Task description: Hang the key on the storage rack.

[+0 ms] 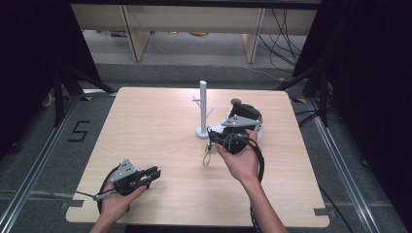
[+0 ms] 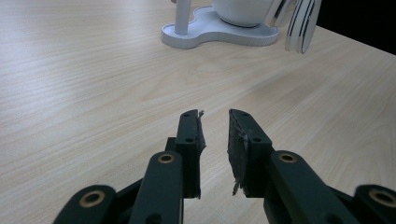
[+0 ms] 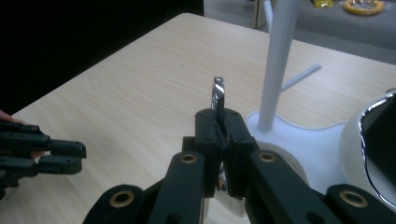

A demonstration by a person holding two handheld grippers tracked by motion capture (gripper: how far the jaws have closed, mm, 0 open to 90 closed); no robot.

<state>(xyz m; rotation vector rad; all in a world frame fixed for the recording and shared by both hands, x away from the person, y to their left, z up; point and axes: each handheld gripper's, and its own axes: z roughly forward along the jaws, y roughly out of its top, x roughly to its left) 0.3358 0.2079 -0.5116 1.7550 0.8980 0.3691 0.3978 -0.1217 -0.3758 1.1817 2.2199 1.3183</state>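
Observation:
My right gripper (image 1: 214, 136) hovers over the table just right of a white stand (image 1: 202, 108), a tall post with small pegs. It is shut on a thin shiny metal utensil (image 3: 218, 94); the flat handle sticks up between the pads, and a wire loop (image 1: 207, 155) hangs below. My left gripper (image 1: 154, 173) rests low near the front left of the table, open with a narrow gap and nothing between its jaws (image 2: 215, 126). It also appears at the left edge of the right gripper view (image 3: 70, 156).
A white round vessel (image 3: 359, 144) with a chrome rim sits on the stand's base (image 2: 219, 35), just beyond my right hand. The light wooden table (image 1: 155, 126) has bare board between the two grippers. Dark frames and cables surround the table.

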